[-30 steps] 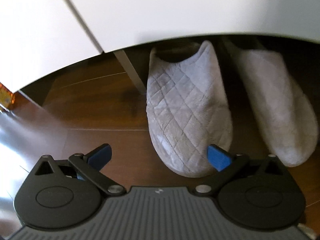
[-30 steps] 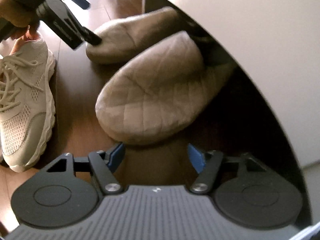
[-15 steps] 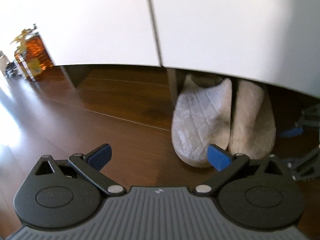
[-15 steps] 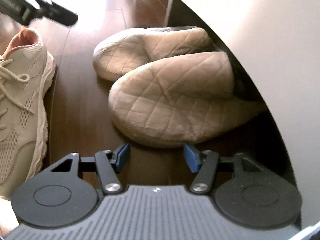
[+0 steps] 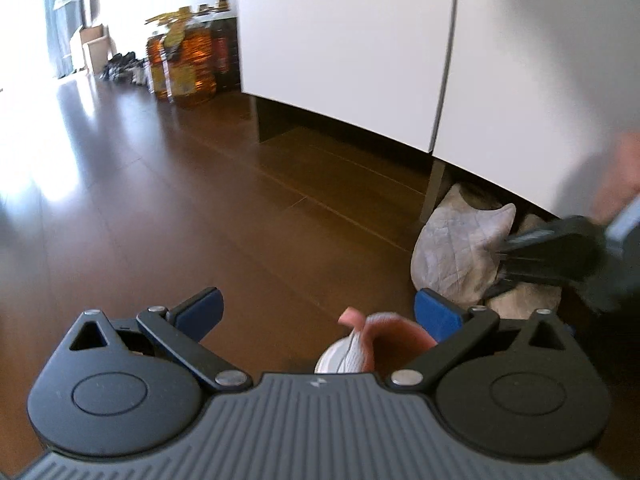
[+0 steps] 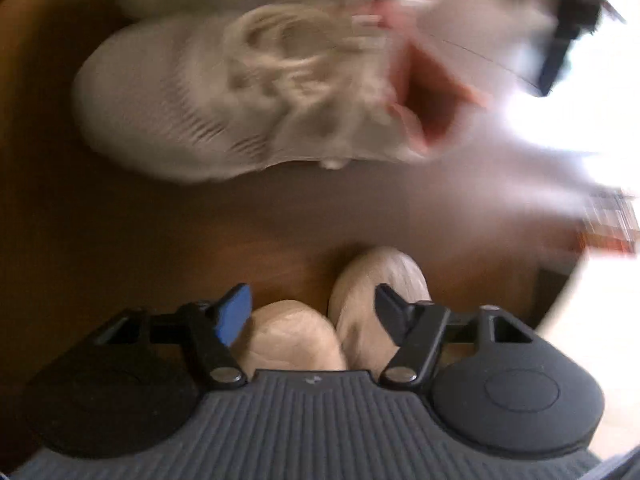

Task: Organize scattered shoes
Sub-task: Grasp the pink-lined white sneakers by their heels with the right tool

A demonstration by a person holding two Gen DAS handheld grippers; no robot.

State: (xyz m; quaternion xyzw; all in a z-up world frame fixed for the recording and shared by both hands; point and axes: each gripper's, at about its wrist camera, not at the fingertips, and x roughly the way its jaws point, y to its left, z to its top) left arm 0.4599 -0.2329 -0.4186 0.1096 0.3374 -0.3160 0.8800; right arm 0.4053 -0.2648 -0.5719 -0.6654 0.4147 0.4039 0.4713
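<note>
My right hand-held gripper (image 6: pixel 314 312) points steeply down, its jaws opening over the toes of the two slippers (image 6: pixel 294 334), gripping nothing. My left hand-held gripper (image 5: pixel 318 312) tilts down, jaws wide and empty above the sneaker (image 5: pixel 348 354) heel. Farther off, the slippers sit under the white cabinet (image 5: pixel 348 40).

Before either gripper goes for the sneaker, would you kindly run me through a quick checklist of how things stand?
1. Slippers tucked side by side under the white cabinet: ok.
2. Left gripper open and empty: ok.
3. Right gripper empty, its fingers opening, pads clear of the slipper toes below: ok.
4. Sneaker upright on the floor, opening free: ok.
5. Sneaker's exact pose in the right wrist view: cannot tell, blurred.
6. Second sneaker located: cannot tell.
</note>
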